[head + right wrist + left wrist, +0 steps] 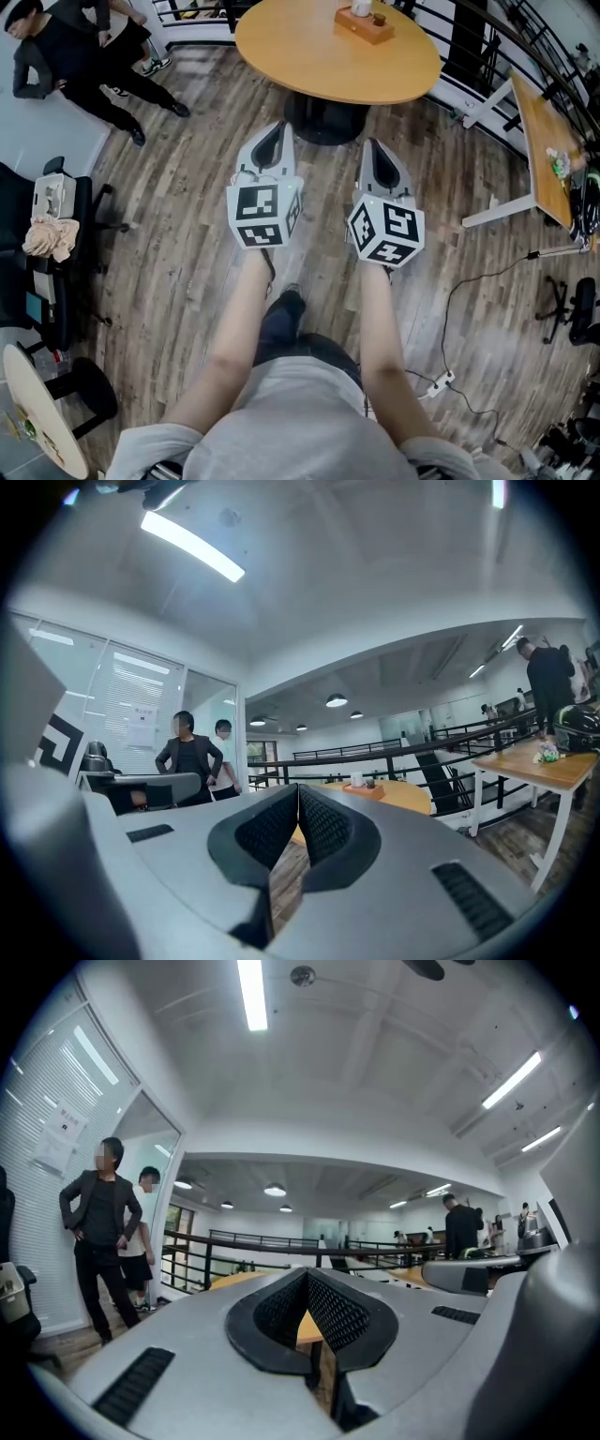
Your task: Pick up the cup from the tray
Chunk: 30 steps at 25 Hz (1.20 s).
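A white cup point(361, 7) stands on a small wooden tray point(366, 28) at the far side of a round wooden table point(300, 52). Both of my grippers are held level over the floor, short of the table and pointing toward it. In the head view the left gripper point(278, 127) and the right gripper point(373, 143) sit side by side, both shut and empty. The left gripper view shows the left gripper point(307, 1275) with jaws touching. The right gripper view shows the right gripper point(298, 790) closed, with the tray point(367, 790) and cup point(356, 780) far ahead.
Two people point(80, 56) stand at the far left by a glass wall. An office chair point(52, 244) with cloth on it is at the left. A desk point(539, 141) is at the right, a cable and power strip point(439, 380) lie on the floor, and a railing point(422, 747) runs behind the table.
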Each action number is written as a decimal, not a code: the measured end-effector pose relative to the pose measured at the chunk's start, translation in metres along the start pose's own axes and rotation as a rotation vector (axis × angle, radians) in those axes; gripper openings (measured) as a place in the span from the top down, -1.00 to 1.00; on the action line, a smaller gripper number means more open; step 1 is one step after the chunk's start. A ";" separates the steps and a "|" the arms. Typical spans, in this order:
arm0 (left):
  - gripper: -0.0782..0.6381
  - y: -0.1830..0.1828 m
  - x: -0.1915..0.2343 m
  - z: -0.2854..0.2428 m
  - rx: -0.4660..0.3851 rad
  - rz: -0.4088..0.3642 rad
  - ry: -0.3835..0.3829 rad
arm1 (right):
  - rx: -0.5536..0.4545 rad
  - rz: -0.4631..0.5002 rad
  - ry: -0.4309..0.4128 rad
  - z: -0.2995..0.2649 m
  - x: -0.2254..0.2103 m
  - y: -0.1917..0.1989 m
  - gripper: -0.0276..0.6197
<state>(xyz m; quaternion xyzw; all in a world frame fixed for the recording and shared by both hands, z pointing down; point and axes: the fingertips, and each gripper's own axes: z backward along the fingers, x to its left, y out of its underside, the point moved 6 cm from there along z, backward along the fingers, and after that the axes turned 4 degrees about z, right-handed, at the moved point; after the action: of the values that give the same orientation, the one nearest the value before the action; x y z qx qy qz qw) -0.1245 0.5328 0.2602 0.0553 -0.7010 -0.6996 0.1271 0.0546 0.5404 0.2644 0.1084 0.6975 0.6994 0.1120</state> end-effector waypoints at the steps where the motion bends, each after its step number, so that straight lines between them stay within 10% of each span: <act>1: 0.77 -0.001 0.004 -0.008 0.000 -0.002 0.004 | -0.003 0.000 0.003 -0.008 0.000 -0.001 0.89; 30: 0.77 0.008 0.047 -0.180 0.040 -0.006 -0.041 | 0.032 -0.039 -0.025 -0.185 -0.067 0.010 0.89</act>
<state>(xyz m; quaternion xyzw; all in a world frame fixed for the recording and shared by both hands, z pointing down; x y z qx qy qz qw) -0.1231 0.3466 0.2714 0.0456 -0.7171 -0.6868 0.1093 0.0615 0.3439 0.2743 0.1056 0.7091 0.6844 0.1326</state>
